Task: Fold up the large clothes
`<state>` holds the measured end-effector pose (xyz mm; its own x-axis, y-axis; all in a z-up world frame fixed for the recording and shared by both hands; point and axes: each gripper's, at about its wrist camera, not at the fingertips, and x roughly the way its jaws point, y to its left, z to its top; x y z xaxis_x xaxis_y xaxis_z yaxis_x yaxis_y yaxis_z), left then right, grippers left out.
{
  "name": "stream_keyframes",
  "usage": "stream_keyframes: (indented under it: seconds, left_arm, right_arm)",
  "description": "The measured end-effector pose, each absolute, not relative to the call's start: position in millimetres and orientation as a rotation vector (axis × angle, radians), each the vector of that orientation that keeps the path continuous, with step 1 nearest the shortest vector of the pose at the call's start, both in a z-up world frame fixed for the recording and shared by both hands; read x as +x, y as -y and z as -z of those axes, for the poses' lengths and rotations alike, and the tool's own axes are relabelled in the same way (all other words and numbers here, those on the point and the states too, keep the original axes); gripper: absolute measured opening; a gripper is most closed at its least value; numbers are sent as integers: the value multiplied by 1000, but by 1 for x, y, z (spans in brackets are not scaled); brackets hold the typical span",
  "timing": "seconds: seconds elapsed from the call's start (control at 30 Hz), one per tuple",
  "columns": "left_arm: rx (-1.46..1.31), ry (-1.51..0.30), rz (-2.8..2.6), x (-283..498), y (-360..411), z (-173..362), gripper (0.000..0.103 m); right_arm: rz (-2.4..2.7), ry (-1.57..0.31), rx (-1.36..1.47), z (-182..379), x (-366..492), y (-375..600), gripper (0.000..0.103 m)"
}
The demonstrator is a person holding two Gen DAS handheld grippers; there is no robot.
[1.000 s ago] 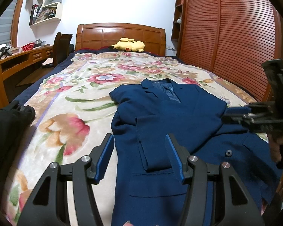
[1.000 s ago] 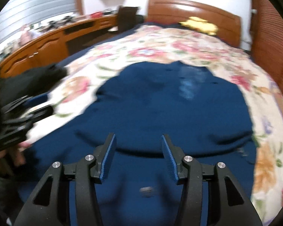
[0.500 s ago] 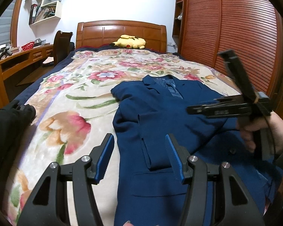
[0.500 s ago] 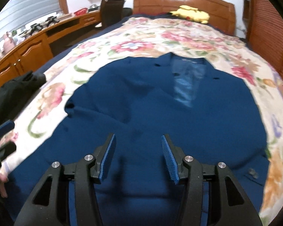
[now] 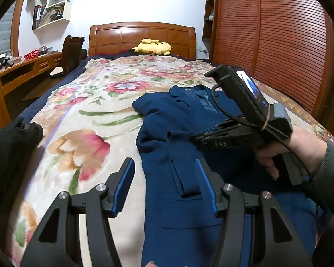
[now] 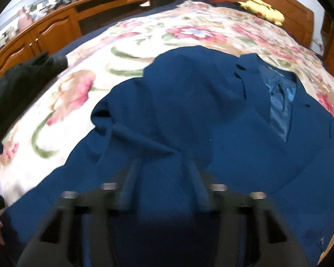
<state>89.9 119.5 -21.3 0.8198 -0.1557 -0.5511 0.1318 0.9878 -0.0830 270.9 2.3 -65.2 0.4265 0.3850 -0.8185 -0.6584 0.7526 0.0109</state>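
Note:
A navy blue suit jacket [image 5: 189, 133] lies face up on the floral bedspread [image 5: 95, 115], collar toward the headboard, one sleeve folded across its front. It fills the right wrist view [image 6: 211, 122]. My left gripper [image 5: 164, 178] is open and empty, hovering over the jacket's left edge near the folded sleeve. My right gripper [image 6: 162, 178] is open, blurred by motion, low over the jacket's middle; in the left wrist view it [image 5: 196, 136] reaches leftward over the jacket.
A black garment [image 5: 9, 151] lies at the bed's left edge. A yellow plush toy [image 5: 151, 46] sits by the wooden headboard [image 5: 142, 33]. A wooden desk [image 5: 15, 71] and chair [image 5: 72, 51] stand left; a slatted wardrobe [image 5: 267, 44] stands right.
My right gripper has swung in from the jacket's right side to over its middle and dropped closer to the cloth. My left gripper has barely moved.

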Motion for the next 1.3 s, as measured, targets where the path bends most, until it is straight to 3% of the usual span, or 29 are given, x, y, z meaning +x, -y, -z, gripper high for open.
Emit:
stream_keyframes:
  seconds: [0.03, 0.13, 0.47, 0.9, 1.17, 1.27, 1.3]
  left_arm:
    - [-38, -591, 154, 90, -119, 21, 55]
    - [-31, -589, 151, 90, -118, 22, 55]
    - [-38, -571, 143, 82, -119, 18, 55]
    - [-24, -556, 175, 74, -108, 12, 55]
    - [-7, -552, 196, 71, -94, 11, 55]
    - [-7, -558, 189, 73, -94, 12, 55]
    - [-7, -561, 186, 73, -94, 13, 55]
  right_arm:
    - [-670, -903, -349, 64, 268, -2, 4]
    - [-672, -857, -348, 55, 258, 4, 1]
    - [-704, -711, -328, 17, 186, 42, 0]
    - [-688, -829, -285, 52, 99, 98, 0]
    - [-659, -795, -257, 43, 81, 121, 0]
    - [-641, -765, -250, 37, 81, 119, 14]
    - [-636, -759, -248, 36, 84, 118, 28]
